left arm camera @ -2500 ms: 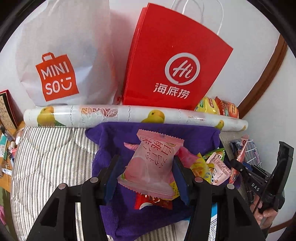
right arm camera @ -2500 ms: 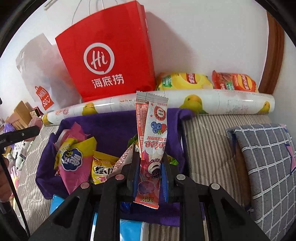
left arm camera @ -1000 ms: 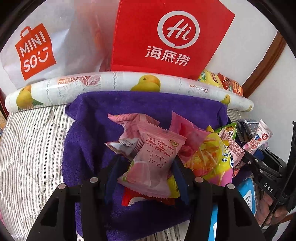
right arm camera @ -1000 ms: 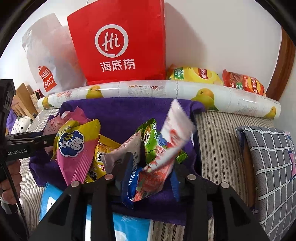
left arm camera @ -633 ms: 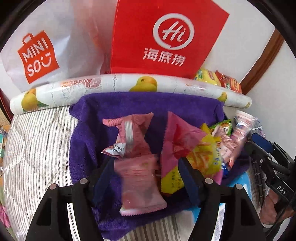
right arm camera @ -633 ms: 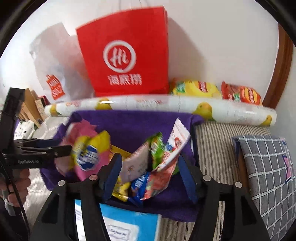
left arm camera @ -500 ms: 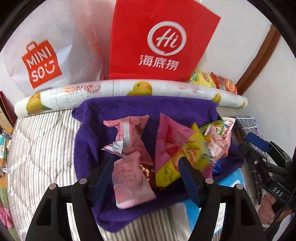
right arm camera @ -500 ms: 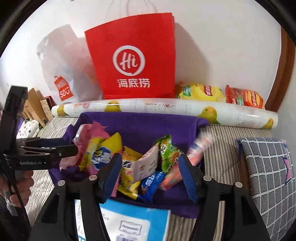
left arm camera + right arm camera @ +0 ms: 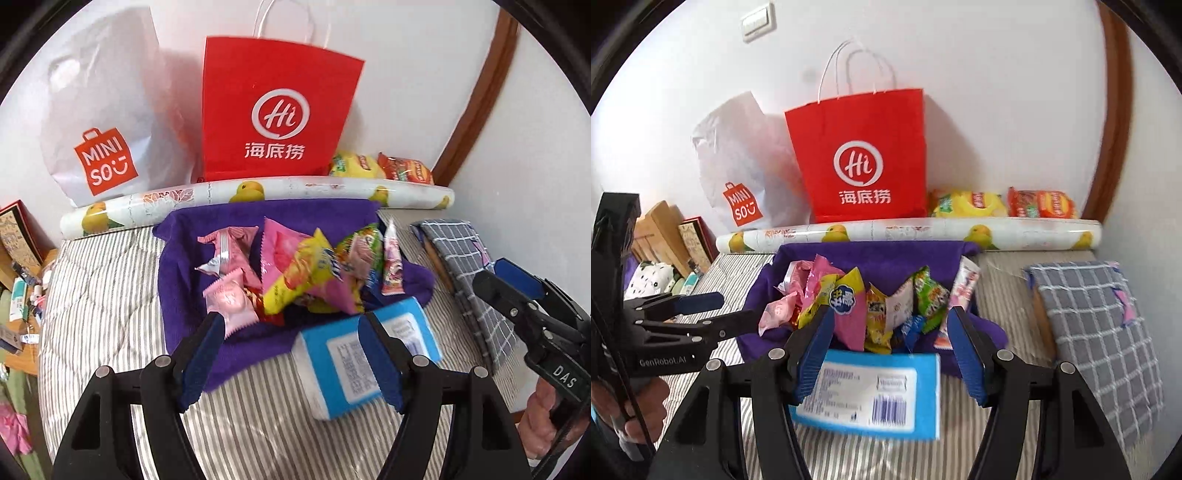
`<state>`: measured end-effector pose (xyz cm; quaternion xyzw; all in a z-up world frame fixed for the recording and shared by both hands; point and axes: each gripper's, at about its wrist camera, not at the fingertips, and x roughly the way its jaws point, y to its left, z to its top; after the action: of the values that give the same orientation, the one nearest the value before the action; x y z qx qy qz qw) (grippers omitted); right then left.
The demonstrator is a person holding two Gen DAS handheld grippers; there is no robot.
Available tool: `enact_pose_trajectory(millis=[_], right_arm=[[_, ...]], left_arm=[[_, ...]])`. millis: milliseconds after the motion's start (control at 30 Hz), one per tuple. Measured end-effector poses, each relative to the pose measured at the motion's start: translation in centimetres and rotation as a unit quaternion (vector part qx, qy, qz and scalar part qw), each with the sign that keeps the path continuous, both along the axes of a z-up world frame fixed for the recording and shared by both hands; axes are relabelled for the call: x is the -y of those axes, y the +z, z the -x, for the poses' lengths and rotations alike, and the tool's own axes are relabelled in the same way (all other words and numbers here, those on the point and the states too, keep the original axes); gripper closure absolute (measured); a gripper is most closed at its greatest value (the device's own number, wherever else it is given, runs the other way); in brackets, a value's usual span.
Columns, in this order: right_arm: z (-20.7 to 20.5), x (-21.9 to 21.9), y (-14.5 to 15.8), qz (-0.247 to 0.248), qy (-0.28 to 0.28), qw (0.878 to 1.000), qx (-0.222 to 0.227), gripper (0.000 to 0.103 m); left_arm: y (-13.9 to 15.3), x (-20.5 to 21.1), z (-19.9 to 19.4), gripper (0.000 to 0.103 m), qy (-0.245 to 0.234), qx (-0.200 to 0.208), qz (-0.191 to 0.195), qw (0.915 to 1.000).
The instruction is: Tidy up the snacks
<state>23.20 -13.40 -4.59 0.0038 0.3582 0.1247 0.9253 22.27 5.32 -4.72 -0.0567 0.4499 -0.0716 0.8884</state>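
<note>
I see a wall switch (image 9: 758,23) only from the right; both hand-held grippers, left (image 9: 291,356) and right (image 9: 892,356), gape empty, just opened, above the purple towel (image 9: 184,295); snacks (image 9: 295,273) heaped there.

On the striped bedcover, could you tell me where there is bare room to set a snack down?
Free: the striped bedcover left of the purple towel, and the strip between towel and checked cushion. Crowded: the towel's snack pile and the blue packet in front.

A red paper bag (image 9: 862,162) with white handles stands against the wall at 12 o'clock, a white plastic shopping bag (image 9: 738,170) leaning at its 9 o'clock side. A fruit-printed roll (image 9: 908,232) lies across in front of them. A grey checked pillow (image 9: 1097,325) rests on the striped bed (image 9: 103,295) at 3 o'clock.
</note>
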Motion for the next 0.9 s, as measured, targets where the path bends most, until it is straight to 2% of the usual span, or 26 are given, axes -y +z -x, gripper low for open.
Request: enact_pose_trajectory(millis=[167, 233, 467, 500, 567, 600, 633, 767, 900], right_arm=[[3.6, 1.8, 2.0, -0.023, -0.021, 1.000, 0.006, 0.031], [5.0, 2.0, 2.6, -0.018, -0.027, 0.999, 0.009, 0.029], [9.3, 2.7, 4.6, -0.021, -0.039, 0.999, 0.016, 0.025], [9.9, 2.8, 4.8, -0.019, -0.043, 0.999, 0.020, 0.023], [11.1, 2.9, 5.1, -0.014, -0.048, 0.998, 0.029, 0.011], [11.4, 3.0, 5.2, -0.015, -0.050, 0.998, 0.032, 0.010], [12.1, 3.1, 5.4, -0.017, -0.054, 0.998, 0.037, 0.008], [14.1, 3.8, 6.1, -0.014, -0.071, 0.996, 0.055, 0.004], [15.1, 4.2, 6.4, 0.004, -0.083, 0.995, 0.058, 0.000]], left_arm=[[1.5, 1.0, 3.0, 0.025, -0.003, 0.017, 0.003, 0.9999], [2.2, 1.3, 4.1, 0.024, -0.003, 0.023, 0.006, 0.9997], [4.7, 2.4, 8.0, 0.013, 0.001, 0.055, 0.004, 0.9985], [5.1, 2.6, 8.6, 0.013, 0.003, 0.060, 0.003, 0.9982], [5.6, 2.8, 9.7, 0.010, 0.009, 0.068, 0.000, 0.9976], [5.8, 3.0, 10.1, 0.004, 0.010, 0.072, -0.004, 0.9973], [6.1, 3.1, 10.6, 0.003, 0.012, 0.077, -0.009, 0.9970], [6.8, 3.8, 12.1, 0.003, 0.020, 0.092, -0.035, 0.9950], [7.4, 4.2, 13.5, 0.003, 0.022, 0.103, -0.040, 0.9937]])
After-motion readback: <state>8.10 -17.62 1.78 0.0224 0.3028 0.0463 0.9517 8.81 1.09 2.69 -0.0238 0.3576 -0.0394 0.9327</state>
